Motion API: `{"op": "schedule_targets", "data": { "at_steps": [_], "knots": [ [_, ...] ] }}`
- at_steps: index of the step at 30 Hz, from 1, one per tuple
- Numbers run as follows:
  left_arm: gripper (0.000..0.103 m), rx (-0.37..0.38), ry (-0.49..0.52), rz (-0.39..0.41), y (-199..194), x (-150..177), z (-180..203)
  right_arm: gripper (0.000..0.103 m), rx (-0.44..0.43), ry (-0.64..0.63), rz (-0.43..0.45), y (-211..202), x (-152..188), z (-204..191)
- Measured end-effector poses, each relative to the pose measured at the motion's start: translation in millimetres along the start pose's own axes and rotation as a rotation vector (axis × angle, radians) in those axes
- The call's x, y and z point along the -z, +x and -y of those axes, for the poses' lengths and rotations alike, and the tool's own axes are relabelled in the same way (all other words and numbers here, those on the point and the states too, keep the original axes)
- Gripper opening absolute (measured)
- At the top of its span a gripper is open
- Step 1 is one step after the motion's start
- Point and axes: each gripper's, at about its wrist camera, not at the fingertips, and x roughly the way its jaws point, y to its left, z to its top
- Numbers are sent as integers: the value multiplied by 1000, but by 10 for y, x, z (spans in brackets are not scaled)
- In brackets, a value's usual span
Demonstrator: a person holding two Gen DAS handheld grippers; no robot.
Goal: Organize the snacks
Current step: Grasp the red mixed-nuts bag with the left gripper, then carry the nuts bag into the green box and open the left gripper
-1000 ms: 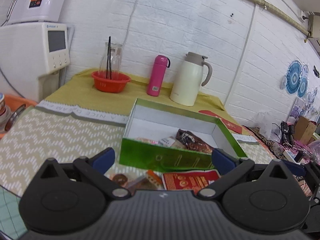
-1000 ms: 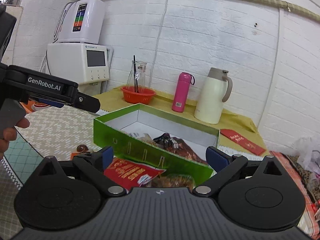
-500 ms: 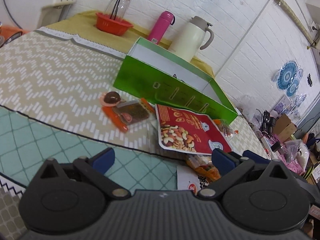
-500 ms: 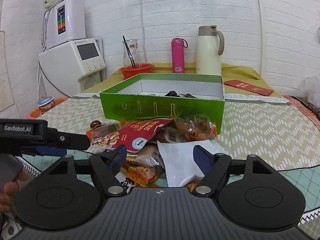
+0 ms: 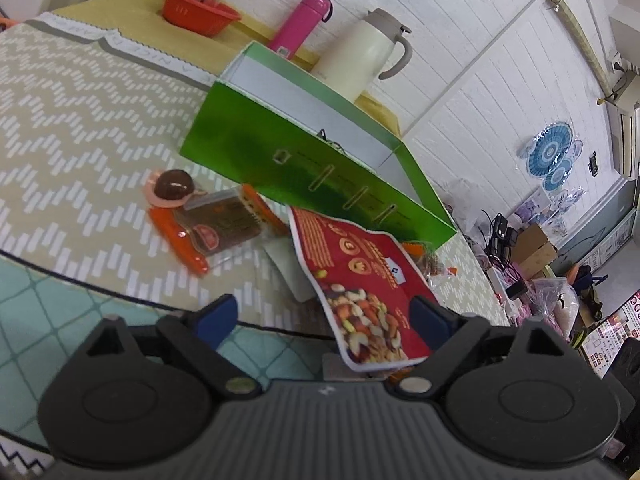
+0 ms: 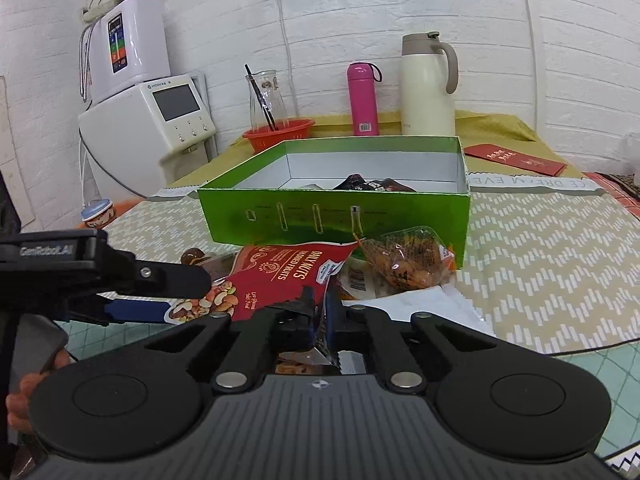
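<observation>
1. While the left gripper (image 5: 324, 320) holds its jaws released around the red nut pouch (image 5: 352, 276), the right gripper (image 6: 318, 316) is clenched on a snack wrapper (image 6: 326, 354).
2. Glossy, printed with mixed nuts, the pouch lies on the counter (image 6: 540, 248) near the green box (image 6: 336, 216).
3. Farther stand a pink bottle (image 6: 363, 98) and a cream jug (image 6: 428, 84).

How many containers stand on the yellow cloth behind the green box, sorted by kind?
Pink bottle: 1
Cream thermos jug: 1
Glass carafe: 1
Red basket: 1
Total: 4
</observation>
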Motion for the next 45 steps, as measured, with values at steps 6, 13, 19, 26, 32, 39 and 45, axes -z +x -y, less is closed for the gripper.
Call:
{"op": "schedule_targets", "data": {
  "at_steps": [6,13,19,26,32,39,45],
  "knots": [
    [61,20,46,-12,71,-21,119,8,6,-17,-5,-73,31,22],
    [35,37,107,-19,5,-18,225,19,0,-6,-7,-48,39,12],
    [38,57,64,-25,54,6,143,25,-1,14,-6,-33,55,38],
    [22,61,108,36,-155,26,258,3,-19,-8,11,-87,19,-48],
    [15,97,136,84,-355,-51,380,3,-28,-21,53,-187,-81,-99],
    [14,137,170,130,-427,-267,524,2,-27,-41,129,-233,-323,-79],
    [14,143,189,158,-252,-604,608,3,-16,-45,165,-58,-558,20]
  ]
}}
